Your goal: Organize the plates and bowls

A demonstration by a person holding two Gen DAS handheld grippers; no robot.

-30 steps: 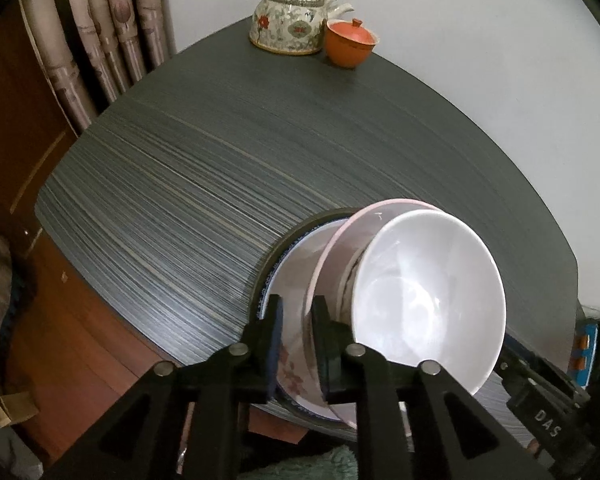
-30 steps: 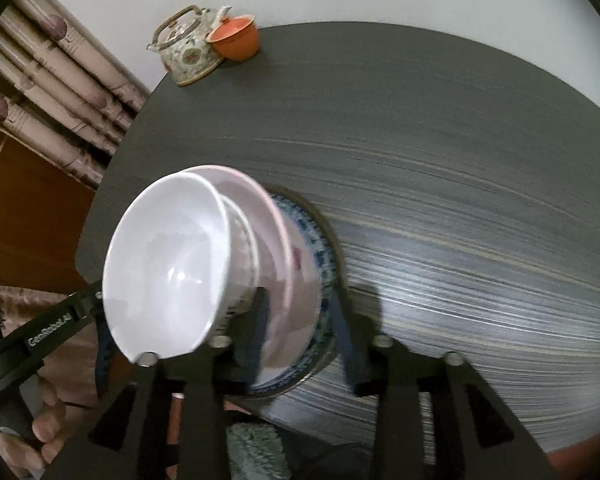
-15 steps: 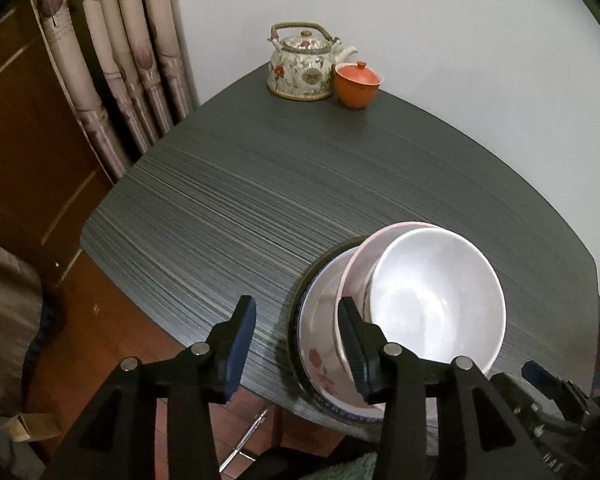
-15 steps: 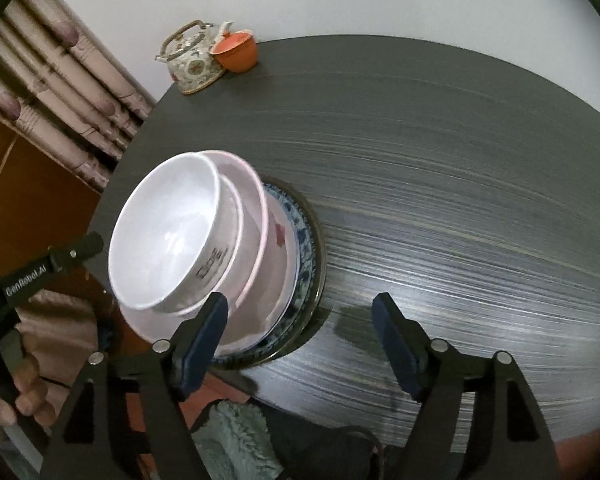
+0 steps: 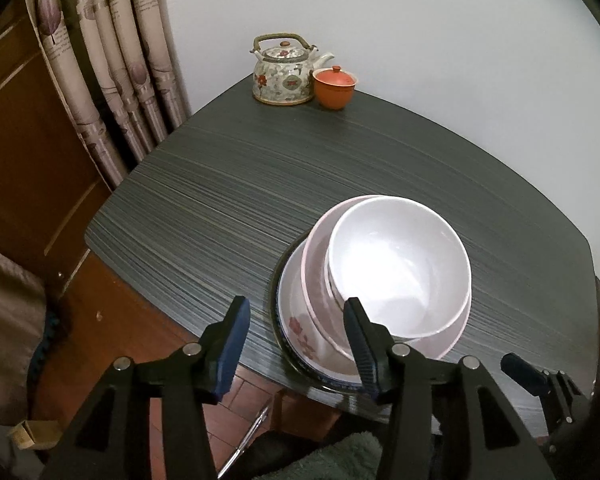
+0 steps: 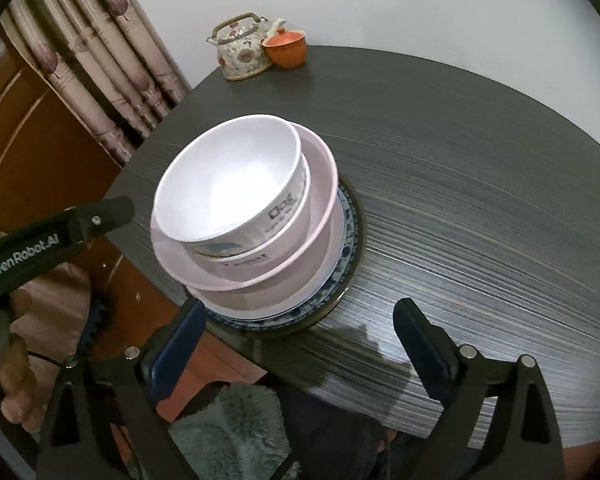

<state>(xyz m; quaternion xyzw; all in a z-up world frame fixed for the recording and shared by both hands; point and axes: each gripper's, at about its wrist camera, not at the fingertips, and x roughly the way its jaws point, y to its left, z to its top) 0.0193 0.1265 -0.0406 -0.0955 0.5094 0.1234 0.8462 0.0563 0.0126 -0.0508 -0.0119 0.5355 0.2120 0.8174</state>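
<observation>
Evidently stacking is complete: the white bowl [image 6: 228, 180] sits nested in the pink bowl [image 6: 320, 240] on the blue-rimmed plate [image 6: 350, 236] near the table [image 6: 480, 200] edge, nothing visibly remaining, with the left gripper [image 5: 294, 336] and right gripper [image 6: 300, 344] just opened, both empty.

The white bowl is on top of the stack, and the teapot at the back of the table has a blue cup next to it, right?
Not quite: the cup beside the teapot is orange, not blue, as the left wrist view shows. The white bowl is on top of the stack.
</observation>
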